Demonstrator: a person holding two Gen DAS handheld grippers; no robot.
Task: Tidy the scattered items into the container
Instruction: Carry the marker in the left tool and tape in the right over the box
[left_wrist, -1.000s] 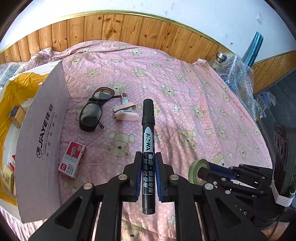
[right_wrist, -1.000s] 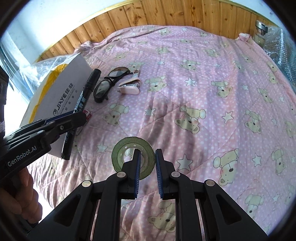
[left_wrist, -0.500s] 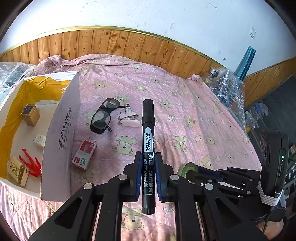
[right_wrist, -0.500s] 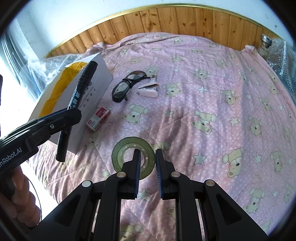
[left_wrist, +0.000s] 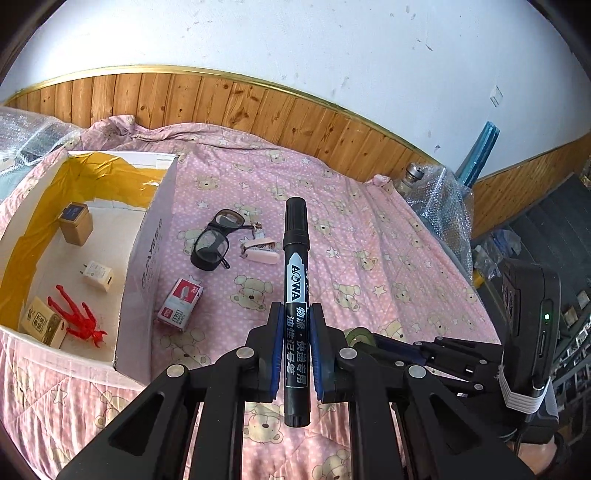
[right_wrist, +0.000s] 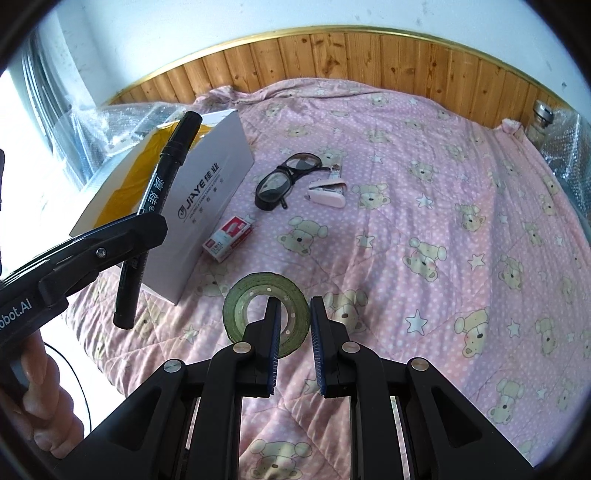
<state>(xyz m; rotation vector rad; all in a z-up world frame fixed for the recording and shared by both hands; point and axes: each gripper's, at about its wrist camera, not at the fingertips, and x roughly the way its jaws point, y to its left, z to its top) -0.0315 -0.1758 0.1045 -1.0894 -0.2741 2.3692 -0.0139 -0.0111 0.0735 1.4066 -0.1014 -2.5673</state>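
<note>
- The left gripper (left_wrist: 297, 354) pinches a black marker (left_wrist: 295, 280) between its blue pads, cap pointing away from the camera; the grip on the barrel is the same as a second ago, at the labelled lower half.
- Since the earlier frames the left wrist view has risen and drawn back; the open white box (left_wrist: 144, 258), seen then mostly as a side wall, now shows its whole floor.
- Inside the box lie a red figurine (left_wrist: 79, 317), a white charger plug (left_wrist: 98, 275), a tan carton with a blue top (left_wrist: 75, 223) and a small brown carton (left_wrist: 42, 326); the inner walls are lined with yellow tape.
- The marker hangs in the air above the pink bear-print quilt (right_wrist: 424, 206), right of the box, not over its opening.
- The right gripper (right_wrist: 293, 347) holds a roll of green tape (right_wrist: 255, 299), one finger through the core and the other outside the ring; the jaws are closed on the roll's wall; a second ago the roll sat in the same grip, though the quilt now looks farther below it.
- On the quilt beside the box remain the dark glasses (left_wrist: 214, 243), a pink stapler (left_wrist: 260, 253) just right of them, and a red-and-white staple box (left_wrist: 181, 302) near the container's wall; none has shifted.
- A hand (right_wrist: 40, 398) shows at the lower left of the right wrist view, on the left gripper's handle.
</note>
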